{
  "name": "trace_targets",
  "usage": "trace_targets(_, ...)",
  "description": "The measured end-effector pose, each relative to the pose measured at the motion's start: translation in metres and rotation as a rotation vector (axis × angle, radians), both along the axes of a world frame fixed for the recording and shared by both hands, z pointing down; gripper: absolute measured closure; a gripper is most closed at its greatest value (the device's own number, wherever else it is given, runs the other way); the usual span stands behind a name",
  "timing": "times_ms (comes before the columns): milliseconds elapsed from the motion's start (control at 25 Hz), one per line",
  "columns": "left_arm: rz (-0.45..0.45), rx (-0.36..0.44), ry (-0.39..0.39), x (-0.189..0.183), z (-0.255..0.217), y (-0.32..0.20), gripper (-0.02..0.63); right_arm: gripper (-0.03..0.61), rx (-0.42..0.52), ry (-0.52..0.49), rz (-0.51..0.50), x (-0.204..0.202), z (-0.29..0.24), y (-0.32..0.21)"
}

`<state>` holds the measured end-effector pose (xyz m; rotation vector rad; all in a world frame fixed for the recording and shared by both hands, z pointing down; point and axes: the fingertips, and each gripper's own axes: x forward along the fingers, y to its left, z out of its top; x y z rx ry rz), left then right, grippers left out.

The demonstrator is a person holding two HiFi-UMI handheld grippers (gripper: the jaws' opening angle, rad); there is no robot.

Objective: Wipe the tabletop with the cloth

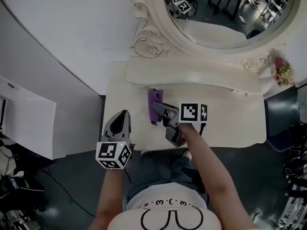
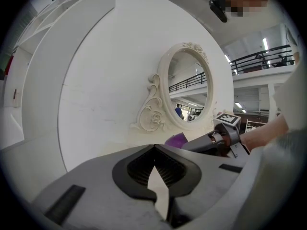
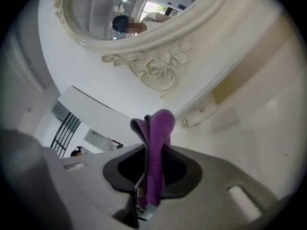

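In its own view my right hand-held gripper [image 3: 154, 152] pinches the purple cloth [image 3: 158, 128], but only the head view places it mid-frame on the white table [image 1: 225, 121], with my left hand-held gripper [image 1: 123, 115] pressed together, empty, at lower left.

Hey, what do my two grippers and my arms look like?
The left gripper and right gripper both have grey wedge-shaped bodies with black inner recesses. Each carries a white cube with black square markers. The forearms have no sleeves, and the top is white with a black print.
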<state>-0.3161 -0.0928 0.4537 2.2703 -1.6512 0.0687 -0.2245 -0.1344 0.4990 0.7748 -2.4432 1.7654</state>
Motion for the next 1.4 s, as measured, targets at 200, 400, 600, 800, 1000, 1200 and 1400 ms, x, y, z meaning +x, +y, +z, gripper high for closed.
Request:
trace_targets(200,0.044,0.008,-0.003,0.045,-0.004,-0.002,0.615,0.509,0.021,-0.024,0.046,0.054,-0.014,0.004)
trace_targets(400,0.074,0.016,-0.010,0.081,-0.010,-0.001,0.615,0.508,0.060,-0.013,0.092,0.106,-0.021,0.010)
trace_targets(600,0.091,0.026,-0.019,0.115,-0.013,-0.001,0.615,0.508,0.112,0.060,0.121,0.161,-0.020,0.017)
trace_targets(800,0.116,0.027,-0.020,0.153,-0.012,0.001,0.615,0.508,0.150,0.124,0.160,0.223,-0.019,0.023)
trace_targets(1000,0.134,0.030,-0.019,0.189,-0.009,0.003,0.615,0.506,0.133,0.150,0.210,0.290,-0.007,0.036)
trace_targets(1200,0.149,0.030,-0.014,0.224,-0.003,0.003,0.615,0.506,0.104,0.214,0.273,0.364,0.012,0.054)
trace_targets(1400,0.168,0.026,-0.013,0.255,0.002,0.004,0.615,0.506,0.088,0.354,0.298,0.438,0.032,0.074)
